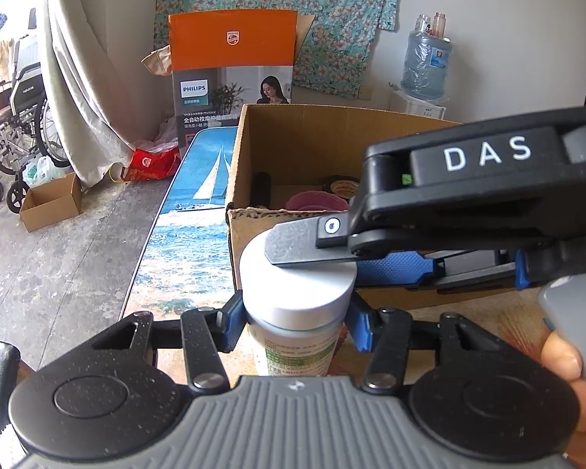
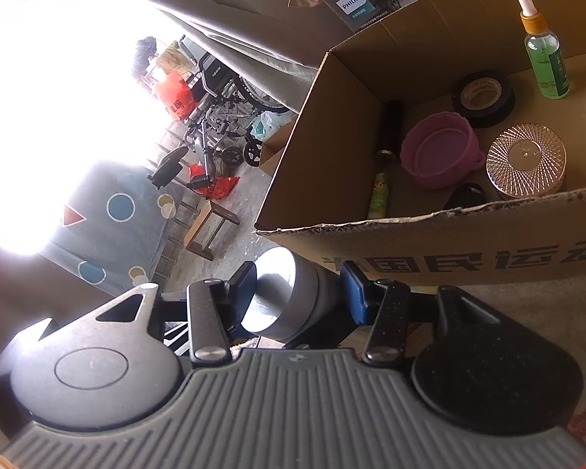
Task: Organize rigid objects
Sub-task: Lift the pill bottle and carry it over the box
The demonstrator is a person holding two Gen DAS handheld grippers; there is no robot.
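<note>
1. The cardboard box (image 2: 429,242) stood open on the surface, black Chinese characters printed along its near wall. It already held a pink bowl (image 2: 441,148), a tape roll (image 2: 484,97), a clear patterned jar (image 2: 525,160), a green dropper bottle (image 2: 545,58) and a slim dark tube (image 2: 386,156).
2. At twelve o'clock behind it, an orange-topped carton (image 1: 230,78) read "PHILIPS" over Chinese text.
3. The white-lidded jar (image 1: 297,293), its green label too small to read, sat just outside the box's near corner, at about seven o'clock from it.
4. The left tongs (image 1: 297,320) gripped the jar below its lid; the right tongs (image 2: 299,297), marked "DAS" on the arm, were closed on the lid (image 2: 281,293).
5. The step looked like a two-handed hold before packing; next, the jar needed lifting clear of the torn rim into the free floor space.
</note>
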